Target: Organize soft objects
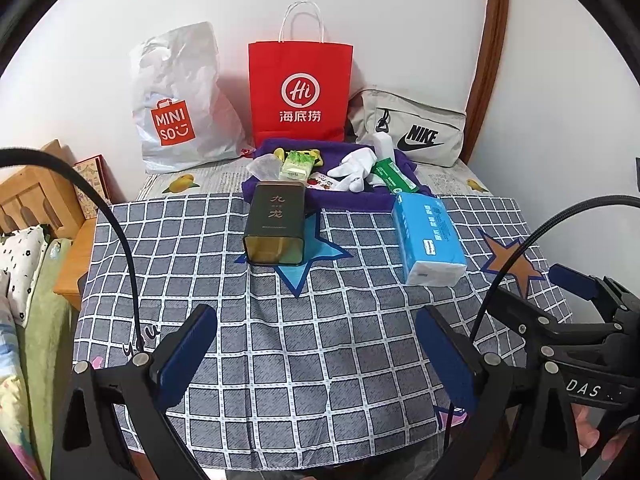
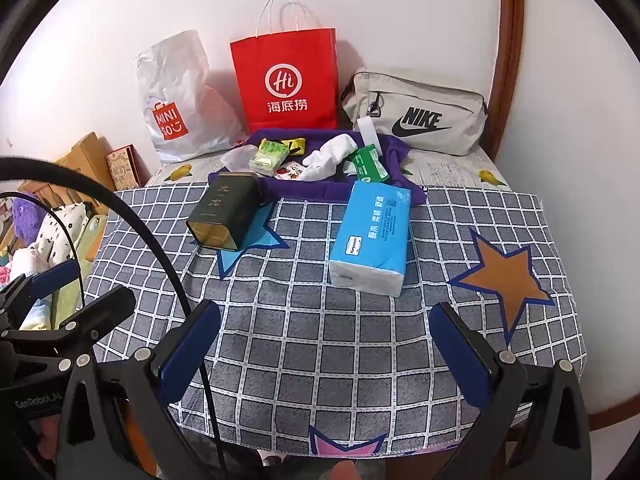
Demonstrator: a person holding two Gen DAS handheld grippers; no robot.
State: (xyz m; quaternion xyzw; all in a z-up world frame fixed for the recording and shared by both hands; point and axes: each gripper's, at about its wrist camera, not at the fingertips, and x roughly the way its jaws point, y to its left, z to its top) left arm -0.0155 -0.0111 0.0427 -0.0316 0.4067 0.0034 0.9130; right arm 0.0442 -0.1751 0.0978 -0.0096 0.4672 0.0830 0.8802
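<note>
A blue tissue pack [image 1: 428,236] [image 2: 370,236] lies on the checked cloth, right of centre. A dark tin [image 1: 274,224] [image 2: 224,210] lies on its side to its left. Behind them a purple cloth [image 1: 352,196] [image 2: 320,190] holds white gloves [image 1: 352,168] [image 2: 328,154], a green tissue packet [image 1: 296,166] [image 2: 270,156], a green box [image 1: 394,178] [image 2: 370,164] and small packets. My left gripper [image 1: 316,360] is open and empty above the near edge. My right gripper [image 2: 324,356] is open and empty, also near the front edge; it also shows in the left wrist view [image 1: 580,292].
A white Miniso bag [image 1: 180,100] [image 2: 180,96], a red paper bag [image 1: 298,92] [image 2: 286,80] and a grey Nike pouch [image 1: 412,128] [image 2: 416,112] stand along the back wall. A bed with pillows [image 1: 24,276] lies left of the table. A wooden frame [image 1: 488,60] runs up the right.
</note>
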